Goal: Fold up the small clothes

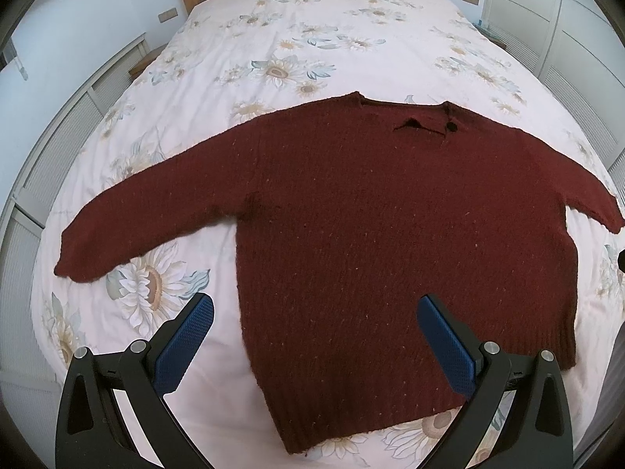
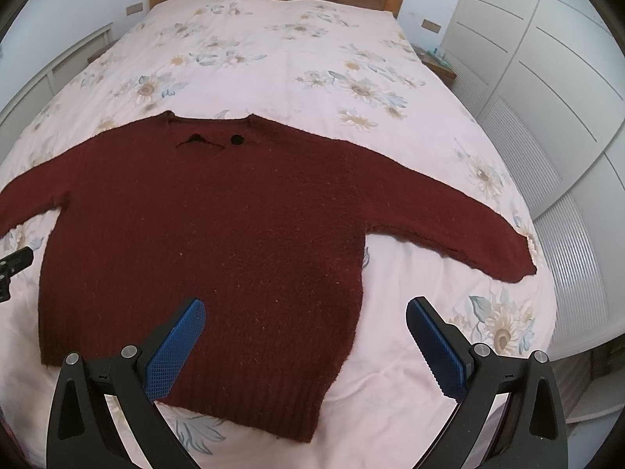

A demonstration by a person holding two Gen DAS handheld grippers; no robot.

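While the dark red knitted sweater [image 1: 390, 234] lies flat on the floral bed [image 1: 312, 39], bring your wide-open left gripper [image 1: 315, 312] and right gripper [image 2: 306, 310] to pinch each sleeve near its cuff

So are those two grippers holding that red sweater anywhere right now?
No. The left gripper and right gripper are both open above the sweater, gripping nothing.

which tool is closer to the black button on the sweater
Right. The button sits toward the sweater's right side, ahead of the right tool. The left tool hovers open over the opposite bottom corner, farther away.
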